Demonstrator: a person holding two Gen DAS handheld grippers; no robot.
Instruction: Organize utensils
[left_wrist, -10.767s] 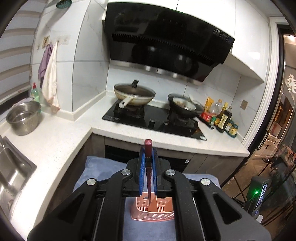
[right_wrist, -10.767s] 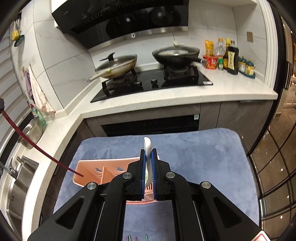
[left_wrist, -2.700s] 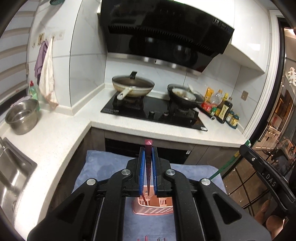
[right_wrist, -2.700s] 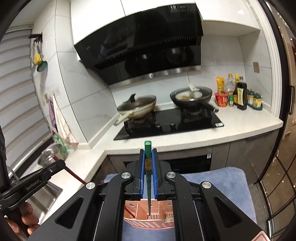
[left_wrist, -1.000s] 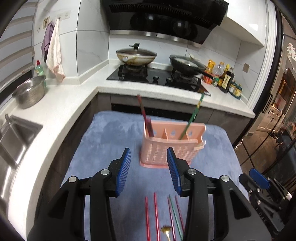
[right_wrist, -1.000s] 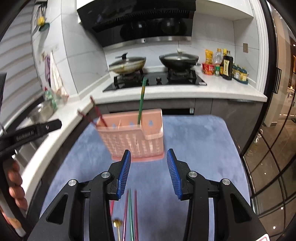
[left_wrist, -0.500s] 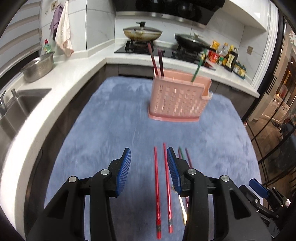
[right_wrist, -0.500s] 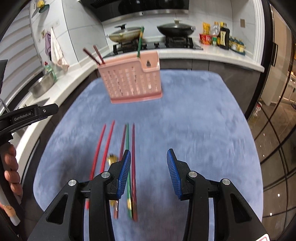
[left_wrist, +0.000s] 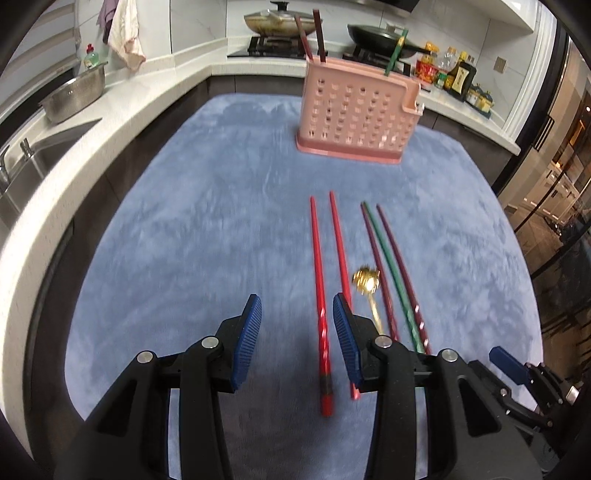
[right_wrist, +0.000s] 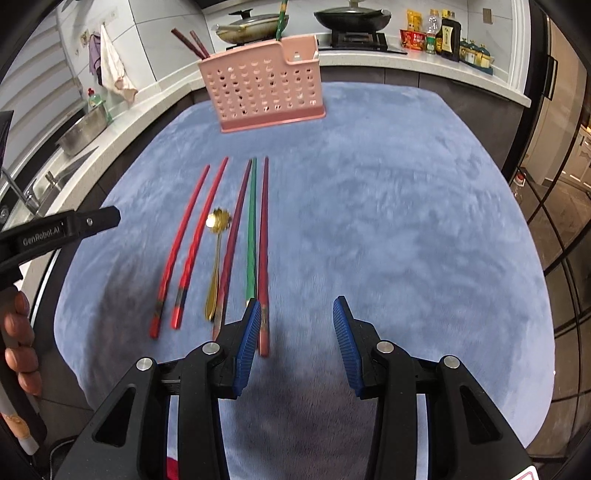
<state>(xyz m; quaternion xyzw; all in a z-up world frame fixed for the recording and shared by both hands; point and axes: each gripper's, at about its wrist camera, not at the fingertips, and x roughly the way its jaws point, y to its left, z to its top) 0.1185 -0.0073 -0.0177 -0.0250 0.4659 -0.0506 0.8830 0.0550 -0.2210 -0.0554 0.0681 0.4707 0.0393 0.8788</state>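
A pink perforated utensil holder (left_wrist: 356, 112) stands at the far side of a blue mat (left_wrist: 207, 229); it also shows in the right wrist view (right_wrist: 264, 90). Two dark red chopsticks (left_wrist: 317, 35) and a green one (left_wrist: 395, 51) stand in it. On the mat lie two red chopsticks (left_wrist: 319, 295), a gold spoon (left_wrist: 367, 291), a green chopstick (left_wrist: 391, 273) and two maroon ones (left_wrist: 397, 258). My left gripper (left_wrist: 297, 332) is open, low over the near ends of the red chopsticks. My right gripper (right_wrist: 293, 332) is open, just right of the rightmost chopstick (right_wrist: 263, 251).
A white counter wraps the left and back, with a steel bowl (left_wrist: 72, 98), a sink (left_wrist: 33, 166), a stove with two pans (left_wrist: 277, 20) and sauce bottles (left_wrist: 458, 79). The mat's right edge drops toward a glass door (left_wrist: 554, 184).
Both grippers have pulled back from the holder and dropped low toward the mat. The loose chopsticks and spoon now lie close in front of the fingers.
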